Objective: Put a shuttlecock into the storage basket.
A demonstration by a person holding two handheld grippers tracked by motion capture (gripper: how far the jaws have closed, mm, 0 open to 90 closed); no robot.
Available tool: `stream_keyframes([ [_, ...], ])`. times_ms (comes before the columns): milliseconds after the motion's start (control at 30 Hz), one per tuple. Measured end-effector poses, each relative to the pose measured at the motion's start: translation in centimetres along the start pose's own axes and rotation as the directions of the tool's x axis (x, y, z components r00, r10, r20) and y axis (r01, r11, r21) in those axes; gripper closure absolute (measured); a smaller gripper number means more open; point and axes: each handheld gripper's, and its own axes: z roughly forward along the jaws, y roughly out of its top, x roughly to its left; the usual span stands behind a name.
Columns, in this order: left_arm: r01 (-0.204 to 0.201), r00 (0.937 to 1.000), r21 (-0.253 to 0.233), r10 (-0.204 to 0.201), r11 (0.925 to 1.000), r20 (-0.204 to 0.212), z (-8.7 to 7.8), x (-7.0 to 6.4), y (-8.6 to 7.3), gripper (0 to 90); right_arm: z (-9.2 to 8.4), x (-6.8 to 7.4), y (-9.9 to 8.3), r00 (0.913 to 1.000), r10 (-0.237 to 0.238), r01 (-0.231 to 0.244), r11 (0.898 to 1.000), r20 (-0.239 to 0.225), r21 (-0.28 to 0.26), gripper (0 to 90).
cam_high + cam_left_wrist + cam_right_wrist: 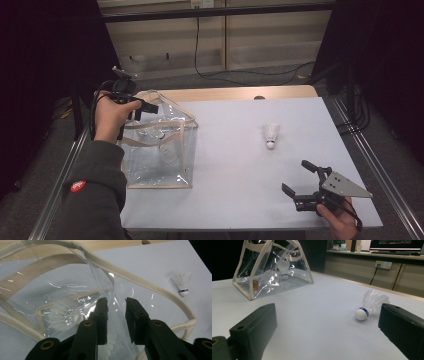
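The left gripper [116,305] hangs over the mouth of the clear plastic bag with cream fabric trim [181,150], which stands at the left side of the pale grey table [240,165]. Its two black jaws stand a narrow gap apart, and in the left gripper view a fold of the bag's clear wall rises through that gap; the jaws look parted rather than pressed on the film, though whether a pad brushes it cannot be told. Below the jaws, inside the bag, lies a white feather shuttlecock in the bag [62,315]. The right gripper [295,176], held low near the front right edge of the table, has its jaws spread wide with nothing between them. The loose white feather shuttlecock with a white cork and blue band [369,305] lies on its side on the bare table, beyond the right gripper and well apart from the bag; in the right gripper view it sits just inside the right-hand jaw, touching neither. The person's dark sleeve carries a small red patch [77,186] with white marks too small to read, and a small tan tag [255,285] on the bag's side is also illegible.
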Motion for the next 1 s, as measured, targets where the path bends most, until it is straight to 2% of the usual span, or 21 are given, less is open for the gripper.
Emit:
stream_keyframes([
  [133,-0.002,0.9992,-0.001,0.002,1.0,0.04,-0.1,-0.4,0.0,68.9,0.0,0.0,0.0,1.0,0.003,-0.003,1.0,0.002,0.0,1.9],
  [300,-0.024,0.9977,0.003,0.024,0.9997,0.063,-0.1,-1.3,0.1,67.2,0.0,0.0,0.0,1.0,0.008,-0.008,1.0,0.002,-0.001,1.9],
  [667,-0.045,0.9948,0.012,0.044,0.9989,0.092,0.0,-2.5,0.2,58.4,0.0,0.0,0.0,1.0,0.003,-0.003,1.0,0.0,-0.002,1.9],
  [1000,-0.095,0.9839,0.033,0.089,0.9949,0.155,0.3,-4.8,0.4,51.4,0.0,0.1,0.0,1.0,0.0,0.0,1.0,-0.005,-0.001,1.9],
])
